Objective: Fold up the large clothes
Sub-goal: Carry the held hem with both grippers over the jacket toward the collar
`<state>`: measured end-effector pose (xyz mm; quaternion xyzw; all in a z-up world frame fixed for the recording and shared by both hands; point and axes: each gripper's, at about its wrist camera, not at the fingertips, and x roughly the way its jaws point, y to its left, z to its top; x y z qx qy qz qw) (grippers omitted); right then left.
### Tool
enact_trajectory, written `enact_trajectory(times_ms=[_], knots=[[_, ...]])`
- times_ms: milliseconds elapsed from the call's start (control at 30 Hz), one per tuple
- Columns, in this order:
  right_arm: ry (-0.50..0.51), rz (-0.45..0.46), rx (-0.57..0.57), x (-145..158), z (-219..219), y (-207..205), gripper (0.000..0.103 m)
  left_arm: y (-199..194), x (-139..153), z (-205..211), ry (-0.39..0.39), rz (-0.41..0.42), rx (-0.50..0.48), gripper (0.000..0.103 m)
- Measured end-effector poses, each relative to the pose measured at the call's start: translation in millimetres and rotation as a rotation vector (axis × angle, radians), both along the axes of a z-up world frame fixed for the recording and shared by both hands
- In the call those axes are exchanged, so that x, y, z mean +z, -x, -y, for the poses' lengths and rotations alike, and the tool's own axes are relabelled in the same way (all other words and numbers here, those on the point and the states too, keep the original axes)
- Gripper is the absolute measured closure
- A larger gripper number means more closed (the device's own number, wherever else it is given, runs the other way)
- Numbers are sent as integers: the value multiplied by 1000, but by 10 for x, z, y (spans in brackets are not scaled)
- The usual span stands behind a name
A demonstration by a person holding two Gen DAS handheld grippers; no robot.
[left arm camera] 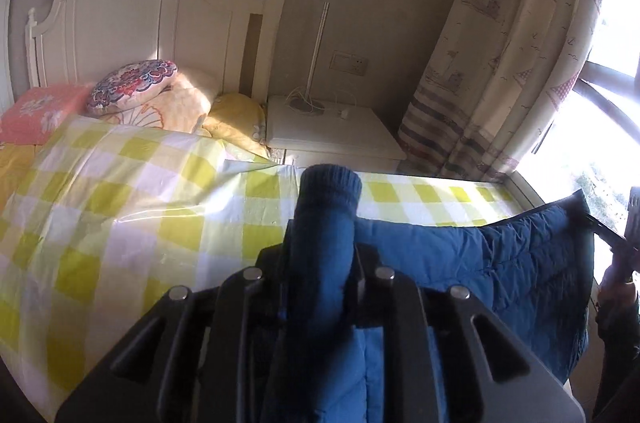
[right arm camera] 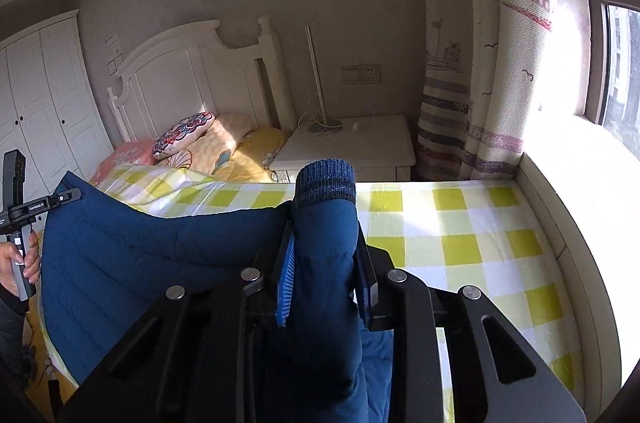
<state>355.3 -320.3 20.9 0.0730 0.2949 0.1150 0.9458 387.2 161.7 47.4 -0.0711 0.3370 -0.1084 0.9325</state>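
Blue padded jacket: quilted, knit ribbed cuffs, held above the bed near its foot edge, body sagging between the two sleeves. Left tongs clamped on one sleeve below the cuff; right tongs clamped on the other. Likely held by both sleeves to spread it flat on the checked cover before folding.

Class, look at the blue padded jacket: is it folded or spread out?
Spread out, unfolded: the blue padded jacket hangs as one broad sheet between the left gripper and right gripper, each clamping a sleeve.
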Motion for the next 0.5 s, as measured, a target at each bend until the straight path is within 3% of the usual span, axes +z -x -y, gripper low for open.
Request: enact_trajectory(times_ms=[133, 200, 300, 433, 500], knots=[[-17, -255, -76, -975, 16, -491, 76, -475, -1050, -9, -19, -212, 56, 82], [-99, -314, -83, -1336, 116, -505, 76, -503, -1324, -123, 60, -251, 68, 79], [-202, -292, -90, -1288, 284, -430, 76, -446, -1155, -307, 150, -196, 78, 79], [-203, -184, -57, -878, 237, -316, 76, -324, -813, -213, 111, -110, 61, 79], [-165, -175, -58, -829, 173, -334, 76, -388, -900, -157, 59, -144, 94, 71]])
